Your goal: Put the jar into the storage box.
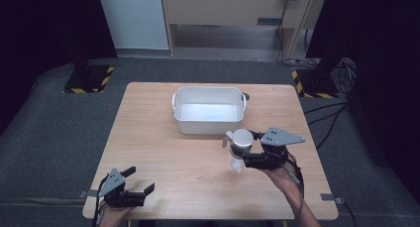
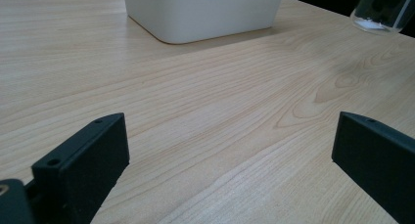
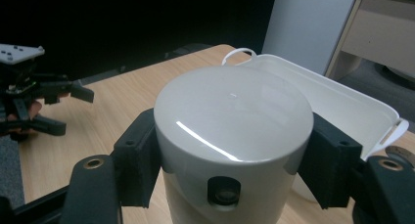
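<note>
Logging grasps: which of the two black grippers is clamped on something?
The right gripper, jaws closed on the white-lidded clear jar; the left gripper is open.

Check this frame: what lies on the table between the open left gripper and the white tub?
Nothing. In the high view, bare wood runs from the left gripper to the white tub; the left gripper view shows the same bare table.

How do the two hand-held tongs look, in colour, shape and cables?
Both tongs are black with two flat, blocky jaws that have small round holes. The left tongs carry a grey three-cornered plate dotted with dark spots. The right tongs carry a larger grey plate of the same shape, and a dark cable trails along the forearm. No sleeves are visible.
</note>
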A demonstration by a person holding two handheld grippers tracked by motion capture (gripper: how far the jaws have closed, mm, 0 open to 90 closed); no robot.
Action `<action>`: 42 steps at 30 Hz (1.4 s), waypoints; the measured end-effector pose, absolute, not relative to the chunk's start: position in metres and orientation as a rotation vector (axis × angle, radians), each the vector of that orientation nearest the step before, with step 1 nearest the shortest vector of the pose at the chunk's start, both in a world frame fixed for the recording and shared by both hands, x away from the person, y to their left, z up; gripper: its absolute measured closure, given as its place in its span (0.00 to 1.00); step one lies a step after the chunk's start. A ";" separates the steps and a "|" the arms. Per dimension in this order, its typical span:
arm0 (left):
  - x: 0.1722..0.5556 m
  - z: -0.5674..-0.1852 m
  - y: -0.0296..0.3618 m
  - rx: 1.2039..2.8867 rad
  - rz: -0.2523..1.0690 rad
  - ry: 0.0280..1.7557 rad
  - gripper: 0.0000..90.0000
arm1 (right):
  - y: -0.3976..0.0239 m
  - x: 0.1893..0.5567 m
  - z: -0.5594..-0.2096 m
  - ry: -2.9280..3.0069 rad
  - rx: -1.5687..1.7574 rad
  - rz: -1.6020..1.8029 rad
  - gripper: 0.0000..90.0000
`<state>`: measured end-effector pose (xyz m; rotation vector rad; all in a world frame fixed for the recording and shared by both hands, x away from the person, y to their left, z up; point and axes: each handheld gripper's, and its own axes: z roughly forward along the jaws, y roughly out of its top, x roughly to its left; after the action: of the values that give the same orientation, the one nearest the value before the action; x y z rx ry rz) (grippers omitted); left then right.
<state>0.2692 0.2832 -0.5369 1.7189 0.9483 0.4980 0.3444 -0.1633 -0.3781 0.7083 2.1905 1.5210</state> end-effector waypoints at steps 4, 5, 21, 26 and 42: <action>0.269 -0.537 0.283 1.721 0.498 0.946 0.00 | -0.155 0.352 -0.367 2.184 0.692 1.526 0.36; 0.269 -0.537 0.283 1.722 0.498 0.946 0.00 | -0.153 0.354 -0.364 2.182 0.687 1.527 0.36; 0.269 -0.537 0.283 1.723 0.496 0.941 0.00 | -0.123 0.395 -0.317 2.151 0.635 1.530 0.36; 0.269 -0.537 0.283 1.726 0.496 0.939 0.00 | -0.114 0.409 -0.308 2.145 0.635 1.517 0.36; 0.269 -0.537 0.282 1.729 0.492 0.937 0.00 | -0.089 0.462 -0.304 2.076 0.717 1.482 0.36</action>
<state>0.2689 0.2820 -0.5374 1.7286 0.9371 0.4925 0.4625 -0.0887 -0.3038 0.7173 2.0758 1.4818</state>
